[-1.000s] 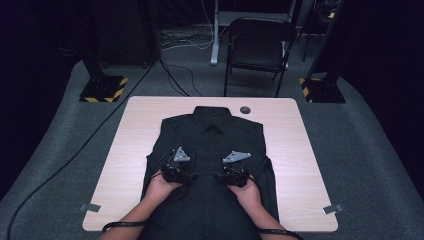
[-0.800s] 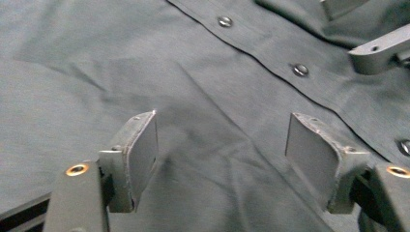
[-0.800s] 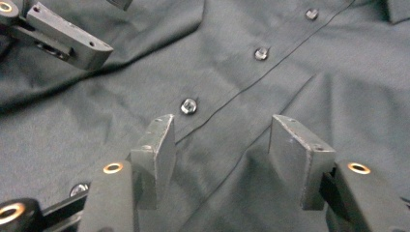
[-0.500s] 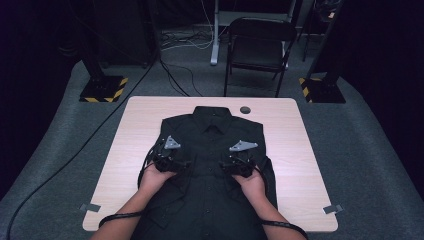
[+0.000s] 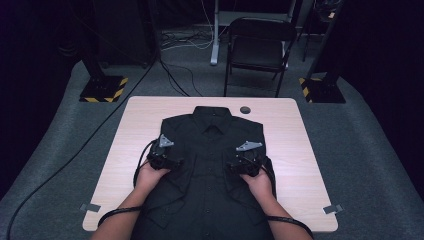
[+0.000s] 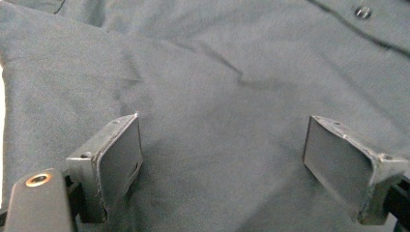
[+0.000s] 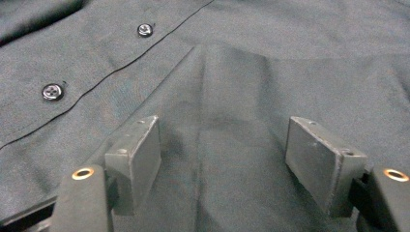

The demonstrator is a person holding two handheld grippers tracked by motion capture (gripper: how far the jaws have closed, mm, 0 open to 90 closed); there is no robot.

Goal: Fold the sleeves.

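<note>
High view: black button-front cotton shirt (image 5: 212, 165) lies flat, collar at 12 o'clock on pale wooden counter (image 5: 290, 145); left gripper (image 5: 172, 162) and right gripper (image 5: 232, 166) fingers just opened, gripping nothing; folding apparently not begun.

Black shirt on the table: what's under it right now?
The black shirt lies flat on the wooden table, whose bare top shows around it. Whatever might sit beneath the fabric is covered and cannot be seen.
</note>
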